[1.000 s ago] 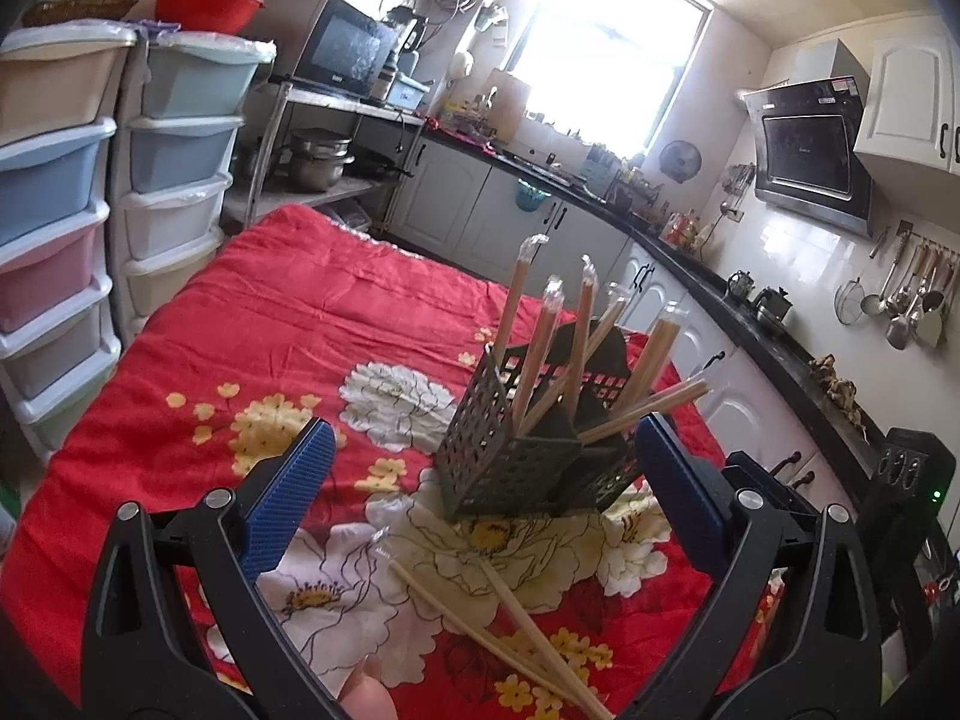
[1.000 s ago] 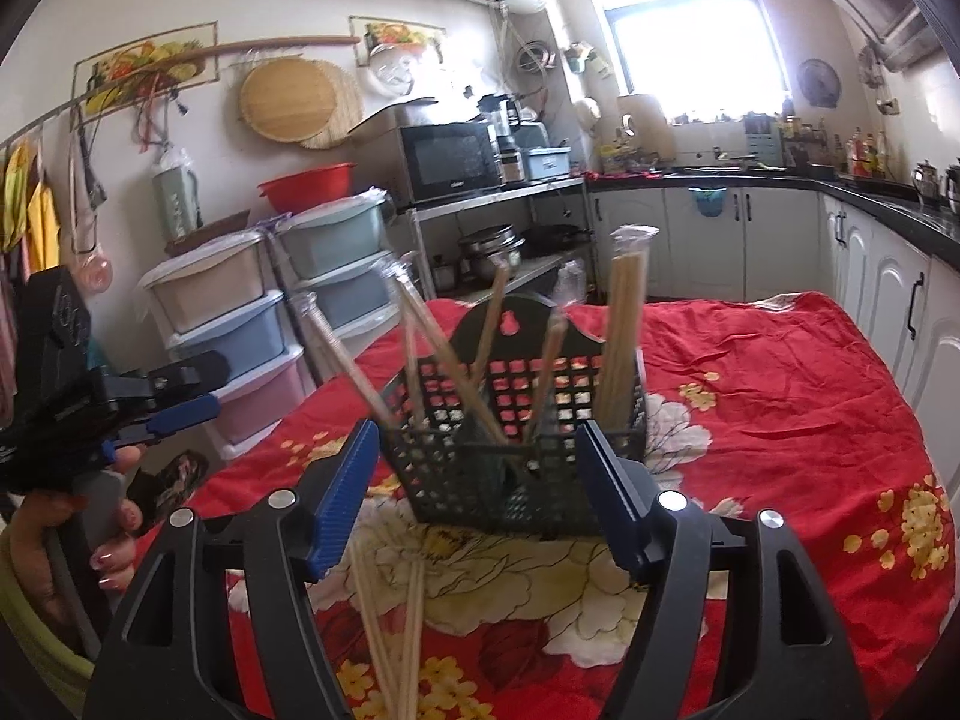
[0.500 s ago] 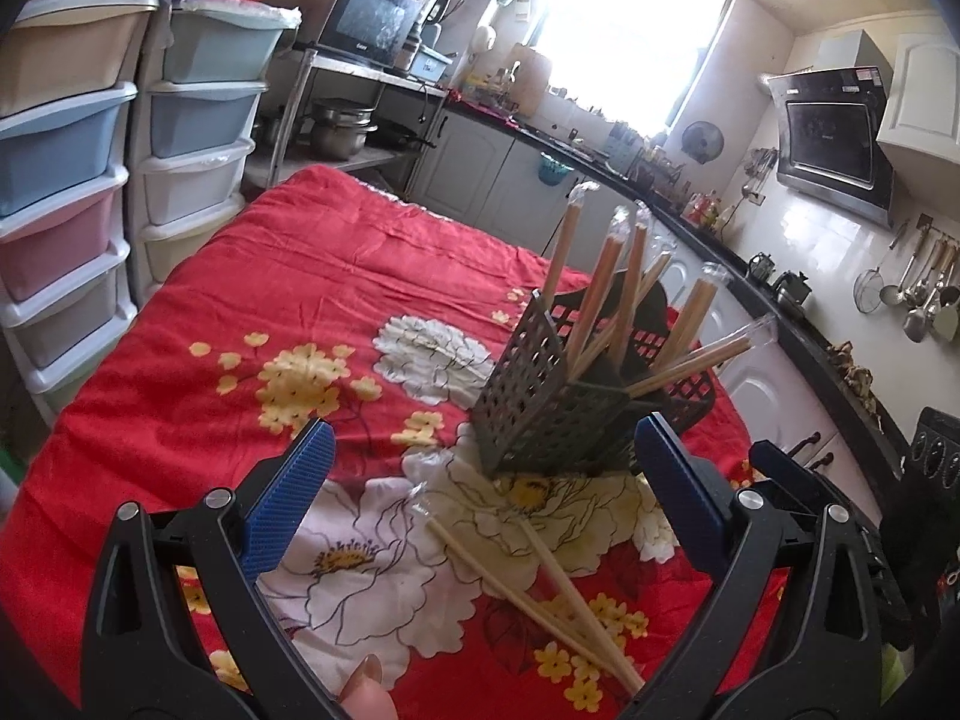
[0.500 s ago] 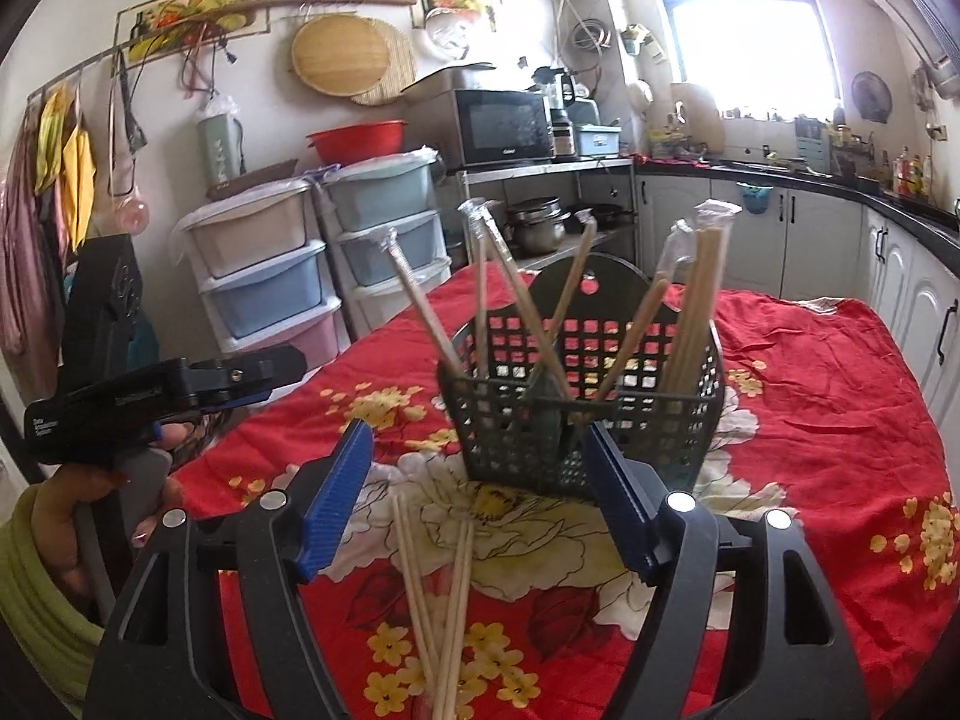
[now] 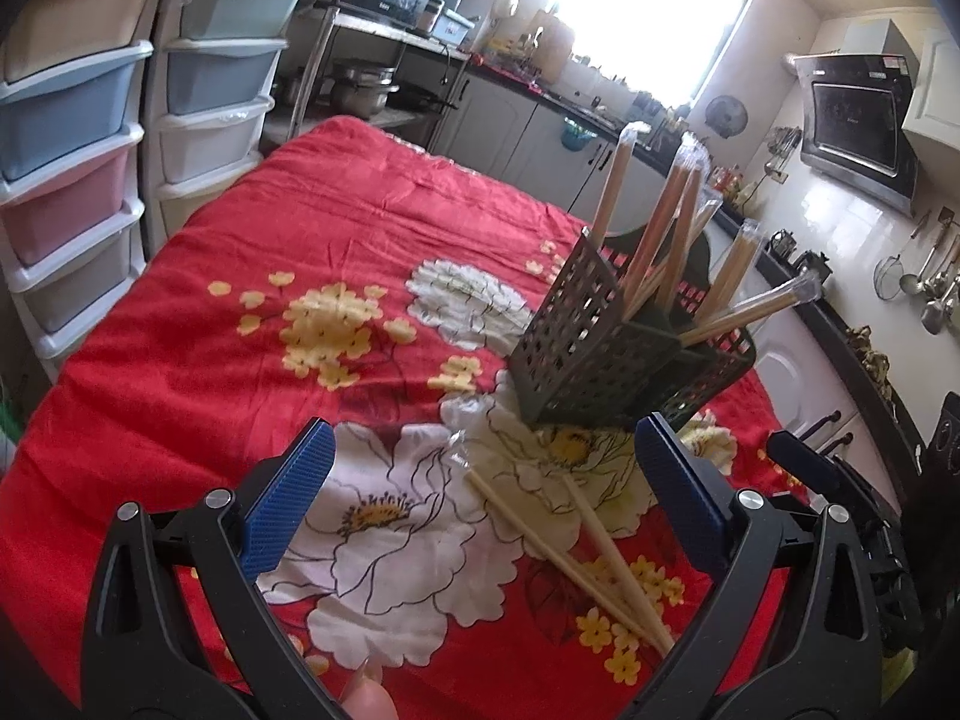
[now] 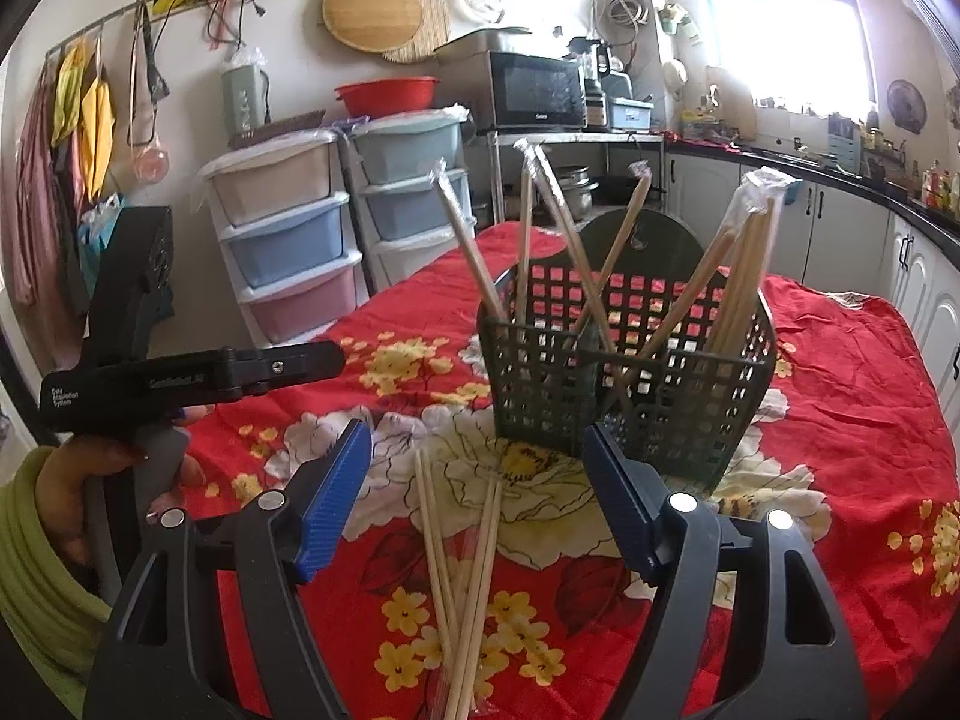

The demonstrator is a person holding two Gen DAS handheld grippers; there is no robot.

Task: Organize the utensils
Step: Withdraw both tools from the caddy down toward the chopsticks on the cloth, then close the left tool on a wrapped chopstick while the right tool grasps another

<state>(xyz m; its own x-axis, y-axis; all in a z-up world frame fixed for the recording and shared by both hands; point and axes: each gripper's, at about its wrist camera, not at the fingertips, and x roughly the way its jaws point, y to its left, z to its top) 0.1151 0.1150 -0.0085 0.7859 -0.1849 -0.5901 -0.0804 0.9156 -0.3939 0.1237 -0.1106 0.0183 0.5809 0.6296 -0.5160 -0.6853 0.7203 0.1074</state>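
A dark perforated utensil basket (image 5: 606,354) (image 6: 630,384) stands on the red floral tablecloth, holding several wrapped chopstick pairs (image 5: 660,240) (image 6: 744,264) that lean outward. More wrapped chopsticks (image 5: 576,546) (image 6: 468,576) lie loose on the cloth in front of the basket. My left gripper (image 5: 480,498) hovers open above the cloth, with the loose chopsticks lying below and between its blue pads. My right gripper (image 6: 480,492) is also open, above the loose chopsticks, its right pad close to the basket's near corner. Neither holds anything. The left gripper's body (image 6: 180,378) shows in the right wrist view.
Stacked plastic drawers (image 5: 66,168) (image 6: 288,240) stand past the table's left edge. White cabinets and a dark countertop (image 5: 840,336) run along the right. A microwave (image 6: 534,90) sits on a metal shelf behind. Open cloth (image 5: 270,276) lies left of the basket.
Both grippers have come lower and tilted down toward the table. The loose chopsticks now sit more fully between the pads of each gripper. The basket has not moved.
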